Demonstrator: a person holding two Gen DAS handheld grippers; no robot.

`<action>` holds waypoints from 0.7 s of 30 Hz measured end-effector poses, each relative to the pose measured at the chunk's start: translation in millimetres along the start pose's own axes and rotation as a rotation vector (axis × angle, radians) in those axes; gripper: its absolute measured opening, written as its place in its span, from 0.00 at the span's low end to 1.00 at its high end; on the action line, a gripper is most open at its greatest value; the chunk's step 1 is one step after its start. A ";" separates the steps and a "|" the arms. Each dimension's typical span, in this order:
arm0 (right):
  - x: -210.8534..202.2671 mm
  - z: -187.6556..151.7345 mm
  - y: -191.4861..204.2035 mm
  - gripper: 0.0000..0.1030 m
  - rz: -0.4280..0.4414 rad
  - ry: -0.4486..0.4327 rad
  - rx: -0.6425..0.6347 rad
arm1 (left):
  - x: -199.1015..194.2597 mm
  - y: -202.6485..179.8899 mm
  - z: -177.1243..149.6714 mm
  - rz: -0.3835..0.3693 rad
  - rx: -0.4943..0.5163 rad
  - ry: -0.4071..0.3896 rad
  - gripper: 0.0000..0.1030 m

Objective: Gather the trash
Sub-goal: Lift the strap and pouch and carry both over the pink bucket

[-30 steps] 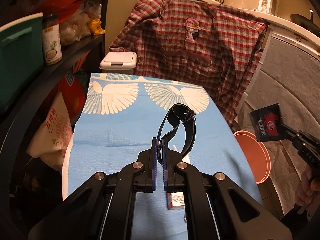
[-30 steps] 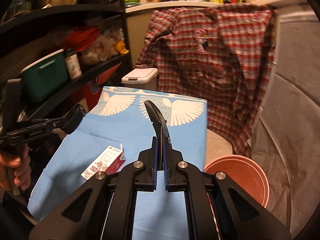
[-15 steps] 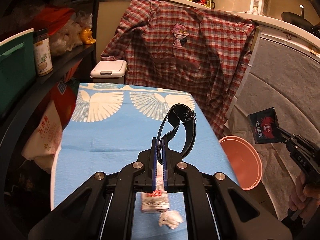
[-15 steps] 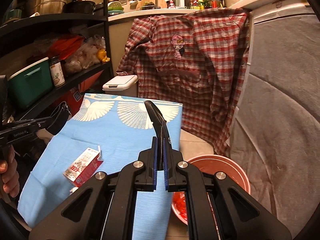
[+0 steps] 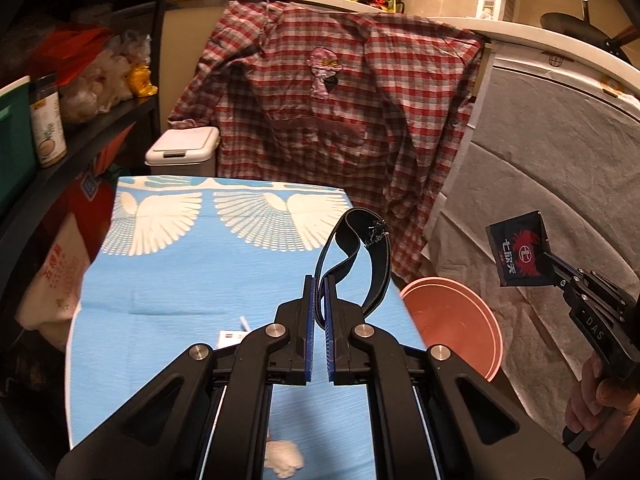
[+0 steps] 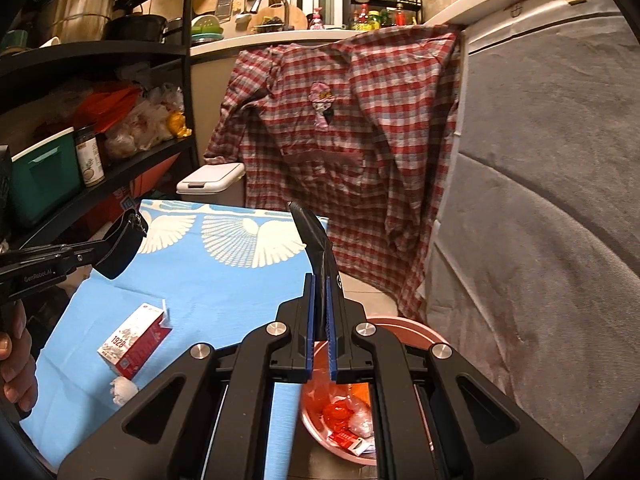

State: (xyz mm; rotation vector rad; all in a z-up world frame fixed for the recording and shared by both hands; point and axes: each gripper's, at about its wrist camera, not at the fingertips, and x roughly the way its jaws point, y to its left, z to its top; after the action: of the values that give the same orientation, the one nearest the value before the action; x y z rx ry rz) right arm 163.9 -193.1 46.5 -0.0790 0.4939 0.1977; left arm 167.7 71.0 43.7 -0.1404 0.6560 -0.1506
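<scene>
My left gripper is shut on a black strap loop and holds it above the blue cloth-covered table. My right gripper is shut on a black wrapper with a red emblem, seen flat-on in the left wrist view, and holds it above the pink basin beside the table. The basin holds red and white trash. A red and white carton and a crumpled white tissue lie on the table.
A white lidded bin stands behind the table. A plaid shirt hangs over the counter. Black shelves with jars and bags run along the left. A grey-covered appliance stands on the right.
Both grippers have pulled back and lifted. The right gripper with the wrapper has moved right, from over the table to over the basin. The carton and tissue have come into view.
</scene>
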 end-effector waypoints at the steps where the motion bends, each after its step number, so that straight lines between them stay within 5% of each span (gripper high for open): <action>1: -0.1 0.2 -2.5 0.05 -0.004 -0.001 0.003 | 1.5 -3.4 0.6 -0.006 0.001 0.000 0.04; 21: 5.9 -6.1 -42.0 0.05 -0.063 0.017 0.046 | 38.4 -63.7 -0.3 -0.086 0.047 0.037 0.04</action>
State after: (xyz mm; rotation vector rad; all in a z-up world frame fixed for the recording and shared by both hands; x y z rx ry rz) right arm 174.9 -234.0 39.5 -0.0518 0.5123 0.1237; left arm 191.5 1.5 31.9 -0.1208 0.6831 -0.2514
